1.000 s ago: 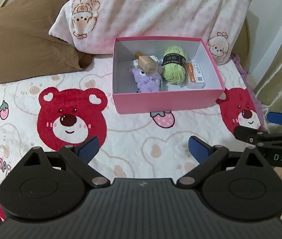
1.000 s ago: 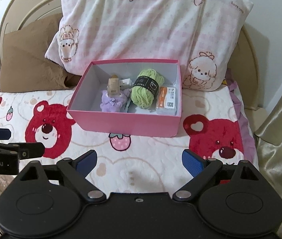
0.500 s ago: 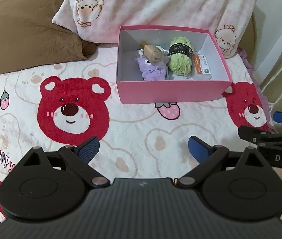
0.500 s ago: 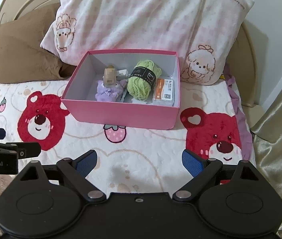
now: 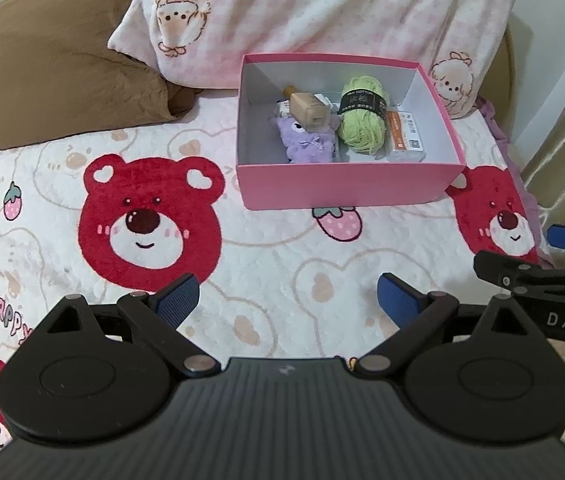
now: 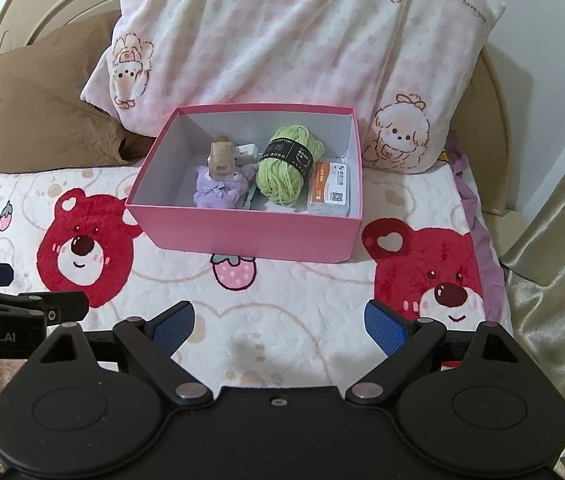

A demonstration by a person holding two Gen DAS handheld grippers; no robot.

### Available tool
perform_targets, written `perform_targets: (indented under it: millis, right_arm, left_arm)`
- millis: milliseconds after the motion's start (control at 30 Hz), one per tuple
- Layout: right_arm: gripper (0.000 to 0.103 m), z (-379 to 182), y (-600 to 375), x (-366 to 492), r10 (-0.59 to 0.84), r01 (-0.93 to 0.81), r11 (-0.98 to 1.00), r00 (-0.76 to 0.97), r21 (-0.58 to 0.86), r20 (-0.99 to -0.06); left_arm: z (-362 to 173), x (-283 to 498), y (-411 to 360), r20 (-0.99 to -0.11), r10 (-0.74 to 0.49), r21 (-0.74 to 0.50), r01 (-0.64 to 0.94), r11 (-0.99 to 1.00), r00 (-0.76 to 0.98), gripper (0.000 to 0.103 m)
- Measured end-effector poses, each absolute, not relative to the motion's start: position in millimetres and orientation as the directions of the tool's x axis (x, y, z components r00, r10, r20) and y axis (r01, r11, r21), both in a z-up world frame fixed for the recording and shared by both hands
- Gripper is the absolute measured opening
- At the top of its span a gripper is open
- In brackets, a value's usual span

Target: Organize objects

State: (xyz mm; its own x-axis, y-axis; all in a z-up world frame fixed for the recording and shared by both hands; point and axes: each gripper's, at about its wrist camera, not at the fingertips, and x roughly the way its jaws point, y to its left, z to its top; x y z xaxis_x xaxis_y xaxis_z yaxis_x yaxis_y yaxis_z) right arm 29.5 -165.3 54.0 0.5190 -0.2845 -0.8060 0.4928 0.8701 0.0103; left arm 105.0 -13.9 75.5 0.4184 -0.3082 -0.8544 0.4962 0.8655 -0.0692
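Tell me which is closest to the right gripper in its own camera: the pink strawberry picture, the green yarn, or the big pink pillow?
From the right gripper, nearest first:
1. Strawberry picture, on the blanket just in front of the pink box.
2. Green yarn, inside the box, middle.
3. Pink pillow, propped up behind the box, farthest.

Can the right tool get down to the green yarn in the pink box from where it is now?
Probably yes. The right tool is open and empty, the pink box has no lid, and the green yarn lies on top, uncovered.

bear-print blanket (image 5: 282,248), two pillows (image 6: 282,40)
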Motion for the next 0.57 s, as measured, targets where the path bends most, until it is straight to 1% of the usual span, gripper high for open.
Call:
perform_targets:
  millis: [67, 133, 567]
  right_arm:
    - [0.094, 53.0, -165.2, 30.5, -0.284, 0.495, 0.869, 0.516, 0.011, -0.808]
    - [0.094, 51.4, -165.7, 31.1, -0.284, 0.496, 0.868, 0.512, 0.009, -0.811]
    - [0.094, 48.3, -165.9, 31.2, -0.296, 0.508, 0.862, 0.496, -0.004, -0.816]
  left_arm:
    - [74.4, 105.4, -14.6, -0.857, -0.299, -0.062, 0.493, 0.868, 0.419, 0.098]
    - [73.0, 105.3, -15.3, -0.861, -0.290, -0.057, 0.487, 0.871, 0.418, 0.102]
    - [72.3, 103.1, -14.2, -0.858, -0.273, -0.031, 0.488, 0.873, 0.435, 0.102]
